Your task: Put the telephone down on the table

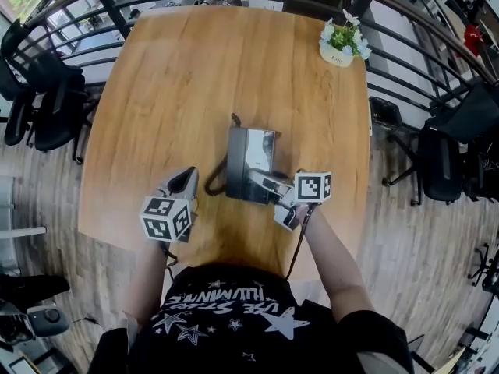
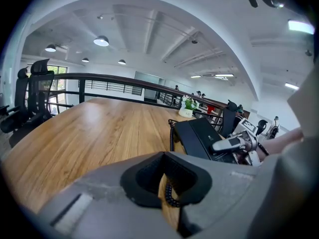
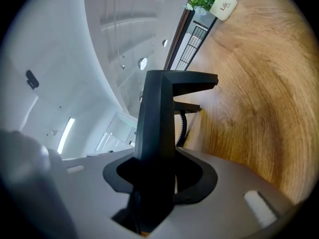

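A black desk telephone (image 1: pixel 248 158) lies near the front middle of the wooden table (image 1: pixel 179 92), its silver handset (image 1: pixel 265 182) along its near end. My right gripper (image 1: pixel 270 185) is shut on the telephone's near right edge; in the right gripper view the black body (image 3: pixel 154 108) stands edge-on between the jaws. I cannot tell whether the telephone touches the wood. The coiled cord (image 1: pixel 212 184) loops off its left side. My left gripper (image 1: pixel 189 179) is just left of that cord, its tips together with nothing held. The telephone (image 2: pixel 199 136) lies ahead and to its right.
A small potted plant (image 1: pixel 341 44) stands at the table's far right corner. Black office chairs stand left (image 1: pixel 47 104) and right (image 1: pixel 452 154) of the table. A dark railing (image 1: pixel 405 61) curves round the far side. The table's front edge is close to the person's body.
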The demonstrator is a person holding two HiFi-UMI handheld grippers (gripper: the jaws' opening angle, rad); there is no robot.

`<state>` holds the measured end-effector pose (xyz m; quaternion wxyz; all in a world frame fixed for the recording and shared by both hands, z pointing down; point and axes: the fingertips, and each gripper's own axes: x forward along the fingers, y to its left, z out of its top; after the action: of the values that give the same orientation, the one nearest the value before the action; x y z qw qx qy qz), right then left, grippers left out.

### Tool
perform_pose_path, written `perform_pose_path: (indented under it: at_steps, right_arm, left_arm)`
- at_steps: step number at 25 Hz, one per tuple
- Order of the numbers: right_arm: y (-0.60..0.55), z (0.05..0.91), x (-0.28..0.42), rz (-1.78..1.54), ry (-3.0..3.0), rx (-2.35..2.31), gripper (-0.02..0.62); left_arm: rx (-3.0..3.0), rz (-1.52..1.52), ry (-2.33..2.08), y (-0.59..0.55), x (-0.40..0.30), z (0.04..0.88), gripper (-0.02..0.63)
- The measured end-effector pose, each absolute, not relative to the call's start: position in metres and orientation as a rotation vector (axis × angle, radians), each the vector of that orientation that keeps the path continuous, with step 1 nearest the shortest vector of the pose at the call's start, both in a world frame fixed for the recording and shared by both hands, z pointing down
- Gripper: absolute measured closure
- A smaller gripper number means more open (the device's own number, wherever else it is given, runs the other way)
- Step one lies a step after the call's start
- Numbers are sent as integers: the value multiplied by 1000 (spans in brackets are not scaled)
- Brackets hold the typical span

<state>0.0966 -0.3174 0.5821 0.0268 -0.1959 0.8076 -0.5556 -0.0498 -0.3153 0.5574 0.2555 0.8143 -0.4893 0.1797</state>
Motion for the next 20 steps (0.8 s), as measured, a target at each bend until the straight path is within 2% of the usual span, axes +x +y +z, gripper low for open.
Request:
perform_pose_path:
  at_steps: [15,20]
  right_arm:
    - [-316,587,100,-1643,2596,-792,434]
    - [-319,602,110,-1611,2694,-951,405]
  left_arm:
    - [2201,532,-1311,-304,-32,568,604]
    - [2203,527,-1307,-298,-29,567,604]
